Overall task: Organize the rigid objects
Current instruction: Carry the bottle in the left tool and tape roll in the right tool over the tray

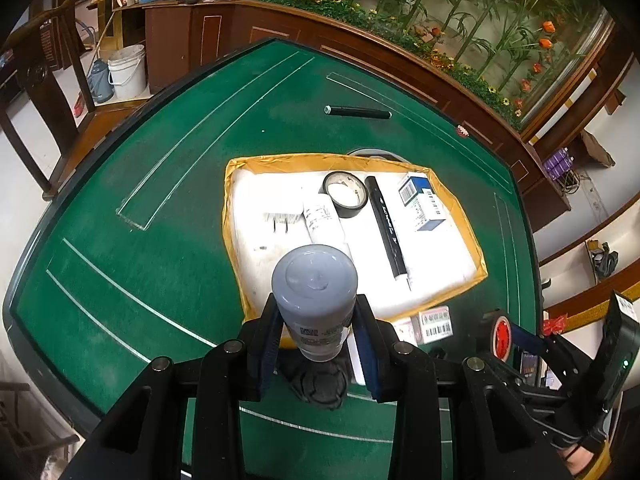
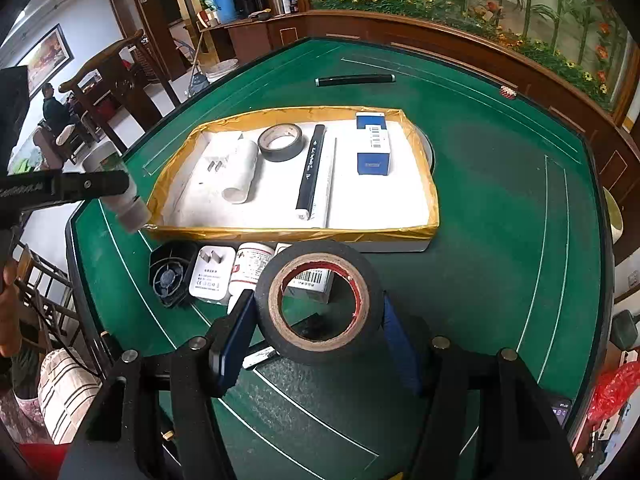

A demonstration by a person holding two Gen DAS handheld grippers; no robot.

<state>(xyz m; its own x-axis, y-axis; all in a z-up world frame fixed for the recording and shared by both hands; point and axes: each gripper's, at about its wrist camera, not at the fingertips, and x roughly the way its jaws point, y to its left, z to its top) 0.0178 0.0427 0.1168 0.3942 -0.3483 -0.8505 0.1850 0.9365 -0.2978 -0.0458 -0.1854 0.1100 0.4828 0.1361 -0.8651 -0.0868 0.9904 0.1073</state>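
Left gripper (image 1: 316, 336) is seen clamped on a grey bottle (image 1: 314, 280), held above the near edge of the gold-rimmed tray (image 1: 236, 240). Already laid in tray, L wrist view: white tube (image 1: 322, 216), black tape roll (image 1: 346, 194), black marker (image 1: 386, 228), blue-white box (image 1: 422, 202). A black pen (image 1: 357, 112) is left beyond the tray.

R wrist view: right gripper (image 2: 316, 328) is closed on a red-cored tape roll (image 2: 320, 304), held in front of the tray (image 2: 288, 234). Still outside, by tray's near wall: black fan part (image 2: 170, 278), white plug (image 2: 212, 276), small boxes (image 2: 254, 266). Task judged approx half done.
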